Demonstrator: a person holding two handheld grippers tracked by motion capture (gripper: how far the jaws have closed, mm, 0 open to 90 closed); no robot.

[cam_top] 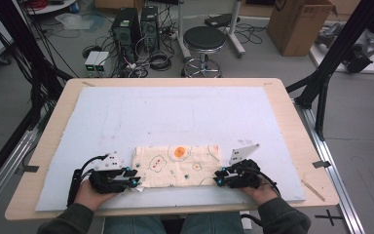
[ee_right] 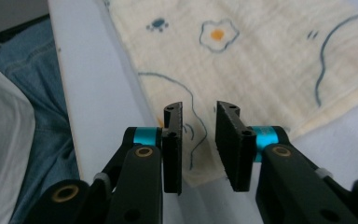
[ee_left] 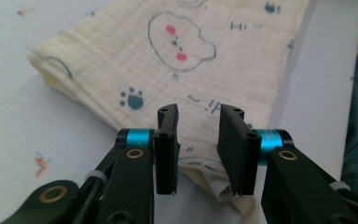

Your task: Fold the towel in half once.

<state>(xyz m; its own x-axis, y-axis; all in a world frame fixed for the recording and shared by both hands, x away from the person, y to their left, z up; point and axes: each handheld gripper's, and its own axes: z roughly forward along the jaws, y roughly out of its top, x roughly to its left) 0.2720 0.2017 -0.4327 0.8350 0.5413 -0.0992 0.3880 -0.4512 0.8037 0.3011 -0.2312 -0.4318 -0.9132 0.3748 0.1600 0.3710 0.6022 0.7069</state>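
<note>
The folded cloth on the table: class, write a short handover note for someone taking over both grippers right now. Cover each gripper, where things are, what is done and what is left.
Left gripper: jaws parted over the cloth's near left corner, with cloth between them but not pinched.
Right gripper: jaws parted over the near right corner, pads apart from the fabric.
Cloth: cream, printed, lying as a folded strip near the front edge of the pale blue mat, which covers the wooden table.
Done: the cloth already looks folded lengthwise and lies flat.
Left: probably grip both corners for another fold, or draw the grippers away; which one is not clear from here.
</note>
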